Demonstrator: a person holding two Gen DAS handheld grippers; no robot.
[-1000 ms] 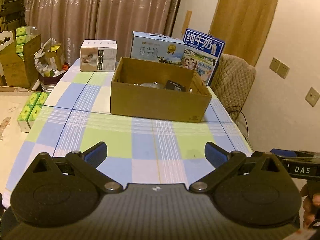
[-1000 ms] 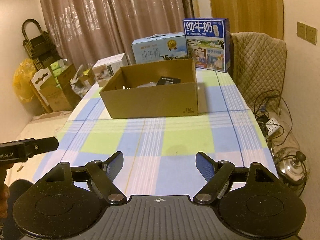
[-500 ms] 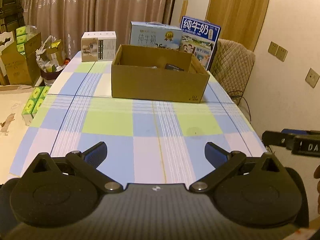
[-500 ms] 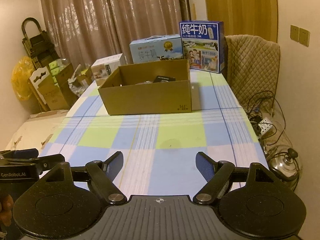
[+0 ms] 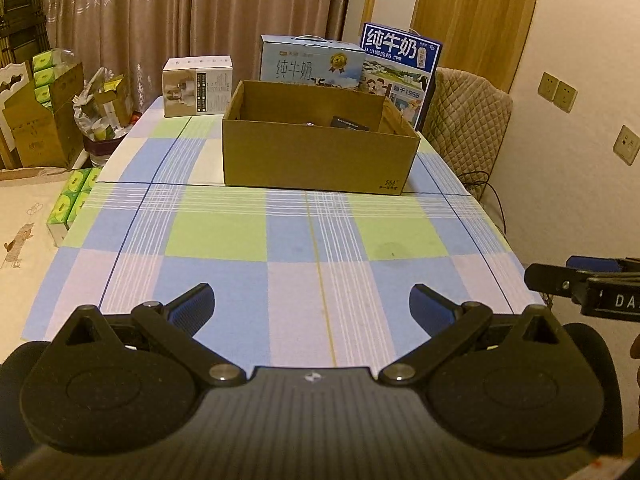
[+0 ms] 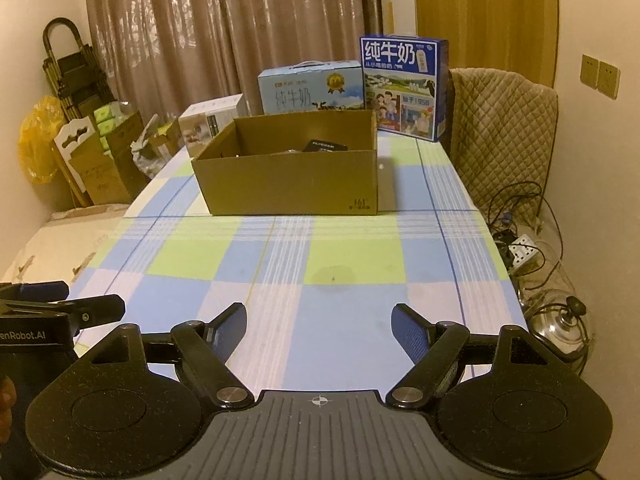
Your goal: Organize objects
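Above the near table edge, the left gripper (image 5: pixel 310 306) and right gripper (image 6: pixel 319 327) are held open and empty. Farther off, the cardboard box (image 5: pixel 316 152) is judged light, stiff, best gripped by its rim.

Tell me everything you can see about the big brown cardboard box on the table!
The brown cardboard box is a plain rectangular carton with an open top. It sits flat and upright on the checked blue, green and pink tablecloth, near the far end. A small dark print marks its front lower corner. Inside, a flat black packet shows above the rim; the rest is hidden. Neither gripper touches it.
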